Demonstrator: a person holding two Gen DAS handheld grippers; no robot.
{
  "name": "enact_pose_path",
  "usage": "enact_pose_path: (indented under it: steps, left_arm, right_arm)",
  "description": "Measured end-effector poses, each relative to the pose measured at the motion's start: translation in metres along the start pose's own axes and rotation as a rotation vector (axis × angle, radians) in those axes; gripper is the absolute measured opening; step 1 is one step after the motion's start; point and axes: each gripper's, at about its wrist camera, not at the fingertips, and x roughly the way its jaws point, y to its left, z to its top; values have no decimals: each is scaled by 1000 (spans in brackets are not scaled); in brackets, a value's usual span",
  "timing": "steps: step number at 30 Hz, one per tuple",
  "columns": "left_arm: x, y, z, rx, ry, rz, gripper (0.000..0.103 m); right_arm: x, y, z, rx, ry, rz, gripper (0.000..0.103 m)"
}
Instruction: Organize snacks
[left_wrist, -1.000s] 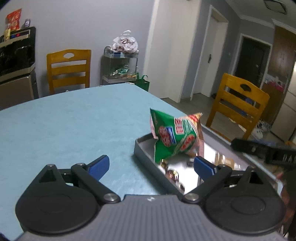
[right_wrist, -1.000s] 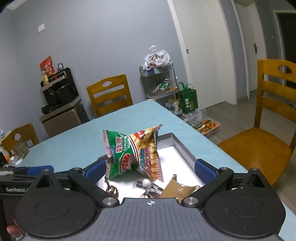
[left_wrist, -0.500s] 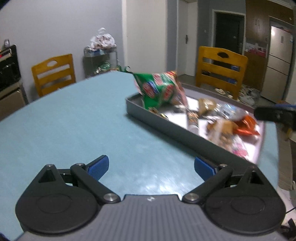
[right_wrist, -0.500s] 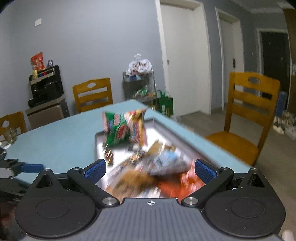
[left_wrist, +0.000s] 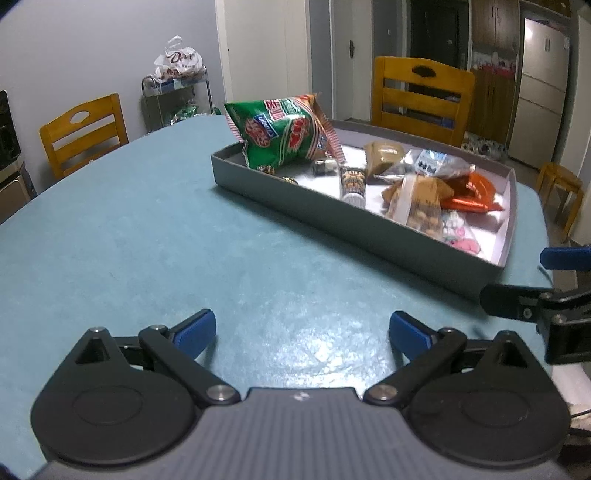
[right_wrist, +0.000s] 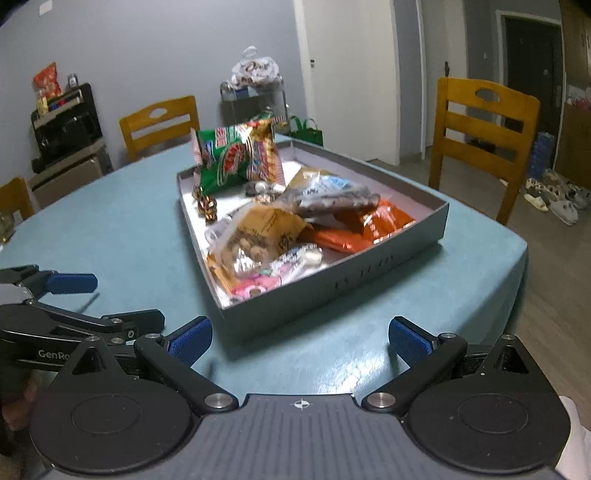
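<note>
A grey shallow box sits on the blue table and holds several snack packets. A green snack bag stands upright at its far end. An orange packet, a tan peanut packet and a pink candy packet lie nearer. My left gripper is open and empty over the bare table, short of the box. My right gripper is open and empty at the box's near corner. Each gripper shows in the other's view.
The blue table drops off past the box on the right. Wooden chairs stand around it. A metal cart with bags stands by the far wall. A black appliance sits on a cabinet at left.
Both grippers have pulled back from the box and away from the green bag. The whole box with its snacks has come into view. Both stay open and empty.
</note>
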Motion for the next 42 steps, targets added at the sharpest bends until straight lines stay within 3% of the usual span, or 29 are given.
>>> enact_pose_path:
  steps: [7,16,42]
  left_arm:
    - [5,11,1,-55,18,-33,102]
    - [6,11,0,-55,19,-34,102]
    - [6,11,0,-55,18,-34,102]
  right_arm:
    - [11,8,4,-10,41,-65,103]
    - [8,7,-9,-18,-45,-63,103]
    - [7,7,-11,-9,-74,-63,103]
